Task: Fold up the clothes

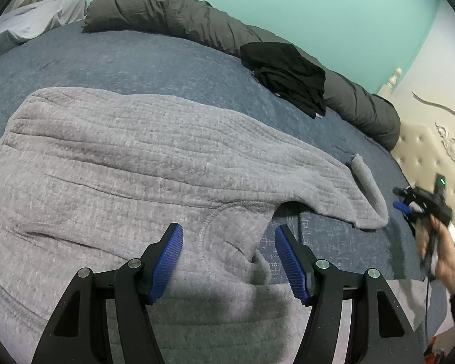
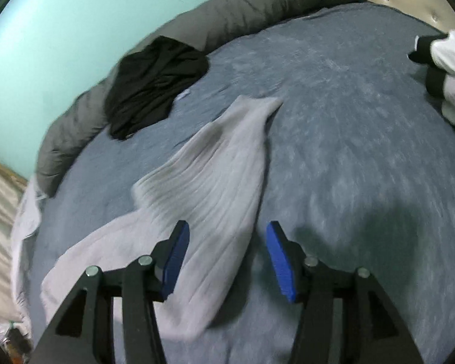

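Note:
A light grey ribbed fleece garment (image 1: 112,163) lies spread on the blue bed cover (image 1: 154,63). Its sleeve (image 1: 370,191) trails off to the right. My left gripper (image 1: 229,230) hovers open just above the garment's near part, beside a stitched curved seam (image 1: 209,242); nothing is between its blue pads. In the right wrist view the same sleeve (image 2: 224,163) runs up the bed, and my right gripper (image 2: 227,227) is open over its right edge. That right gripper (image 1: 402,206) also shows in the left view, held by a hand (image 1: 443,257).
A folded black garment (image 1: 288,75) (image 2: 154,85) lies near a dark grey rolled duvet (image 1: 179,15) along the teal wall. A cream tufted headboard (image 1: 424,151) bounds the right side. White and black clothes (image 2: 449,69) lie at the far right; pale fabric (image 1: 39,18) at far left.

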